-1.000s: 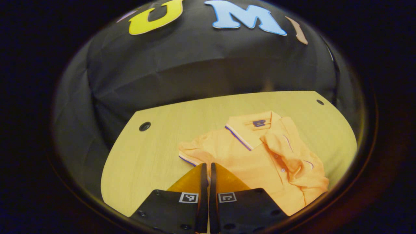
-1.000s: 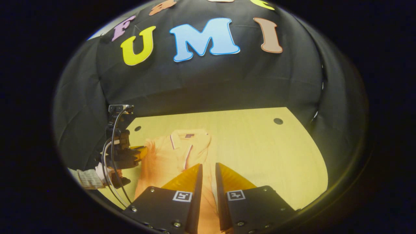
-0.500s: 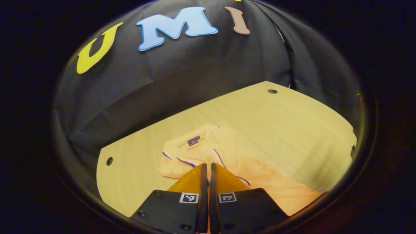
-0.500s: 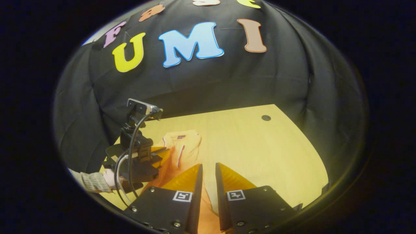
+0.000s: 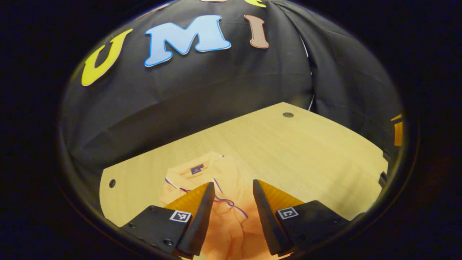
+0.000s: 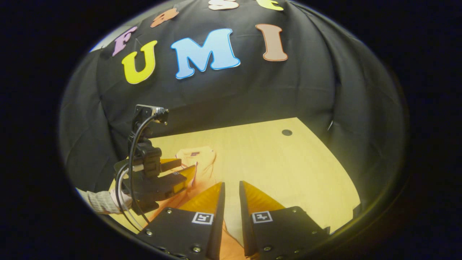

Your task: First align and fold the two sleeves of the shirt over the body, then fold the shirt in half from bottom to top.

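Observation:
An orange polo shirt (image 5: 231, 224) lies on the wooden table (image 5: 306, 151), collar (image 5: 195, 169) toward the back wall. Its purple-trimmed sleeve is folded over the body. My left gripper (image 5: 232, 184) hangs open just above the folded sleeve, with the cloth lying loose between its fingers. In the right gripper view the left gripper (image 6: 186, 171) is at the left with its jaws apart over the shirt (image 6: 202, 162), and a hand (image 6: 121, 196) holds it. My right gripper (image 6: 231, 184) is shut on a fold of the shirt's fabric, which runs up between its fingers from below.
Black cloth walls close in the table (image 6: 274, 159) at the back and on both sides. Round holes (image 5: 288, 115) (image 6: 287, 132) mark the tabletop's far corners. Bare wood stretches to the right of the shirt. A checked cuff (image 6: 97, 202) shows at the left edge.
My left gripper swung right over the shirt's body with the sleeve, then opened and let it go. The right gripper stayed shut on the fabric and turned slightly.

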A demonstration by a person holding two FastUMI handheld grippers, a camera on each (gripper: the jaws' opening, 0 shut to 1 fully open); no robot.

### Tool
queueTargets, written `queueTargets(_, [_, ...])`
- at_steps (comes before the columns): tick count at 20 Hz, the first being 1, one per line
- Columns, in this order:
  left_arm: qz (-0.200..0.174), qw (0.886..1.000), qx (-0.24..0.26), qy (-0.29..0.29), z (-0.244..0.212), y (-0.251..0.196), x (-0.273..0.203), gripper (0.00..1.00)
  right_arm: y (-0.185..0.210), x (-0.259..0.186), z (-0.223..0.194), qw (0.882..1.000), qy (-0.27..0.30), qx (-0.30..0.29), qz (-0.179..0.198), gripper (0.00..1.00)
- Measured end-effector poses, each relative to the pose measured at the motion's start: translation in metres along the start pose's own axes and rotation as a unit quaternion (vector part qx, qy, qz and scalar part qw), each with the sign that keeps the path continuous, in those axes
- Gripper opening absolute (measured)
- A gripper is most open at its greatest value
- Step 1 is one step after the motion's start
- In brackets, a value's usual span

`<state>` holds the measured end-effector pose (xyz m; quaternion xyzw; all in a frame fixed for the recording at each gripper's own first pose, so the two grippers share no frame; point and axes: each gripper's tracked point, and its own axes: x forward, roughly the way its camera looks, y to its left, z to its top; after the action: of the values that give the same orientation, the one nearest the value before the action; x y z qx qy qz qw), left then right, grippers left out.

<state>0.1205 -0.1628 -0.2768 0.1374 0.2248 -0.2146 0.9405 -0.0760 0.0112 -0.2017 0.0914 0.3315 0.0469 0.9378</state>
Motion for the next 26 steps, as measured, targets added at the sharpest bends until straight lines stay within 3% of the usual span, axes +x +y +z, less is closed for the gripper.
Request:
queueTargets(2, [0.003, 1.0, -0.019, -0.007, 0.003, 0.002, -0.014, 0.66, 0.001, -0.002, -0.001, 1.0, 0.0, -0.009, 0.006, 0.24])
queueTargets(5, [0.013, 0.999, -0.044, -0.017, 0.002, 0.014, -0.043, 0.83, 0.005, -0.006, -0.007, 1.0, 0.003, -0.021, 0.018, 0.24])
queueTargets(6, [0.02, 0.998, -0.051, -0.018, 0.0, 0.021, -0.052, 0.84, 0.007, -0.004, -0.011, 0.999, 0.006, -0.026, 0.023, 0.24])
queueTargets(7, [0.028, 0.998, -0.057, -0.018, -0.004, 0.028, -0.064, 0.8, 0.009, -0.004, -0.014, 0.999, 0.009, -0.032, 0.03, 0.24])
queueTargets(10, [0.049, 0.996, -0.071, -0.016, -0.019, 0.046, -0.099, 0.84, 0.017, 0.0, -0.025, 0.997, 0.022, -0.05, 0.053, 0.27])
queueTargets(17, [0.094, 0.989, -0.11, 0.021, -0.083, 0.07, -0.173, 0.81, 0.034, 0.013, -0.07, 0.986, 0.081, -0.094, 0.107, 0.24])
queueTargets(20, [0.094, 0.988, -0.118, 0.043, -0.107, 0.061, -0.194, 0.82, 0.04, 0.016, -0.091, 0.981, 0.109, -0.101, 0.124, 0.24])
queueTargets(24, [0.069, 0.987, -0.128, 0.075, -0.142, 0.037, -0.207, 0.9, 0.044, 0.017, -0.12, 0.974, 0.147, -0.102, 0.137, 0.24])
queueTargets(25, [0.064, 0.986, -0.128, 0.084, -0.15, 0.034, -0.209, 0.89, 0.046, 0.015, -0.129, 0.971, 0.161, -0.099, 0.143, 0.26])
queueTargets(26, [0.056, 0.986, -0.127, 0.097, -0.158, 0.028, -0.209, 0.93, 0.046, 0.012, -0.137, 0.969, 0.173, -0.099, 0.145, 0.45])
